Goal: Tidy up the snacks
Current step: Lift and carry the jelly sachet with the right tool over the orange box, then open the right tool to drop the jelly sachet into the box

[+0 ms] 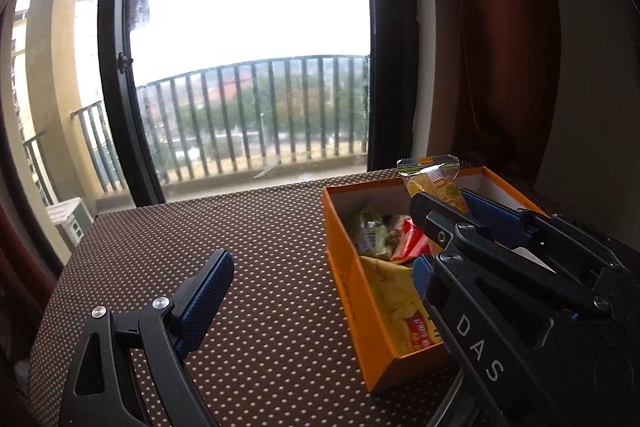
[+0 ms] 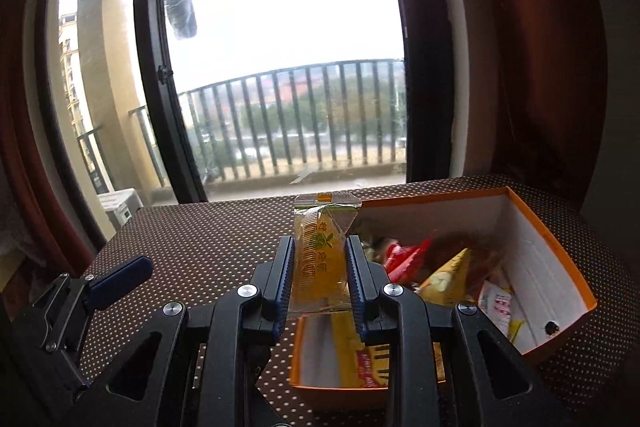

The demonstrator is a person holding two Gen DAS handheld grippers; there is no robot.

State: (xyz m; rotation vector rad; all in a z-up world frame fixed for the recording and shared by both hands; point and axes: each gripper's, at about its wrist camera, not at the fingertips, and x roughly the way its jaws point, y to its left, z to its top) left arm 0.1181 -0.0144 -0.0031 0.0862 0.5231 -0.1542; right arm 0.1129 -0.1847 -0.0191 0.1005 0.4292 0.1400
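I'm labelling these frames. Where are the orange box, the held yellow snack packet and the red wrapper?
orange box (image 1: 352,303): left wrist view, its near outer wall.
yellow snack packet (image 2: 318,259): right wrist view, its middle, between the pads.
red wrapper (image 2: 404,259): right wrist view, its middle, inside the box.

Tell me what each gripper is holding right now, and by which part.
The right gripper pinches a yellow snack packet by its lower middle, pads on its two sides, above the orange box. The left gripper is open and holds nothing.
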